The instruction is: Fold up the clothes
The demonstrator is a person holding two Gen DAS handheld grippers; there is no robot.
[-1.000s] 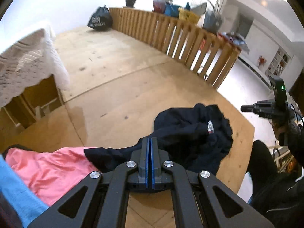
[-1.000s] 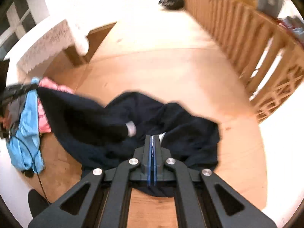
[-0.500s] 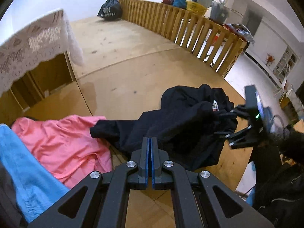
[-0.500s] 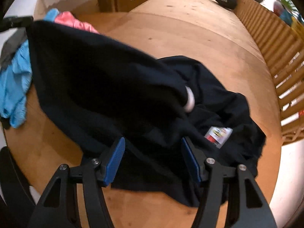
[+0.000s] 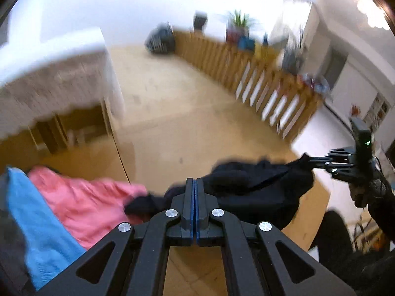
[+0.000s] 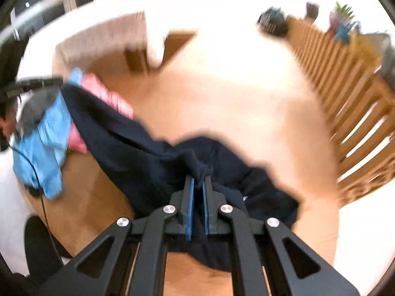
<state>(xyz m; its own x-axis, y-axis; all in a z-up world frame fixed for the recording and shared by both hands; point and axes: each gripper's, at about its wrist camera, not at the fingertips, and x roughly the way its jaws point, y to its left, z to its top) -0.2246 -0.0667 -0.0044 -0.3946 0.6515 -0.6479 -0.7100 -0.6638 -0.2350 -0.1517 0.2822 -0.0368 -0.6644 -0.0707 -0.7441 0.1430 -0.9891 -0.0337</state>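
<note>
The dark navy crumpled garment point(image 6: 158, 153) lies partly on the wooden surface point(image 5: 197, 133) and is stretched between the two grippers — no basket or bin shows in either blurred view. The right gripper point(image 6: 197, 185) has its blue-lined jaws nearly together, pinching a bunched fold of the navy cloth. The left gripper point(image 5: 195, 185) has its jaws pressed flat against each other; seen from the right wrist it is held out at the far left point(image 6: 37, 83) with the garment's upper edge running to its tip. A pink garment point(image 5: 84, 202) and a light blue garment point(image 5: 37, 227) lie just beside the navy one, partly under it. Farther off stand a slatted wooden fence point(image 5: 259, 83) and a white lace cloth point(image 5: 54, 83).
</note>
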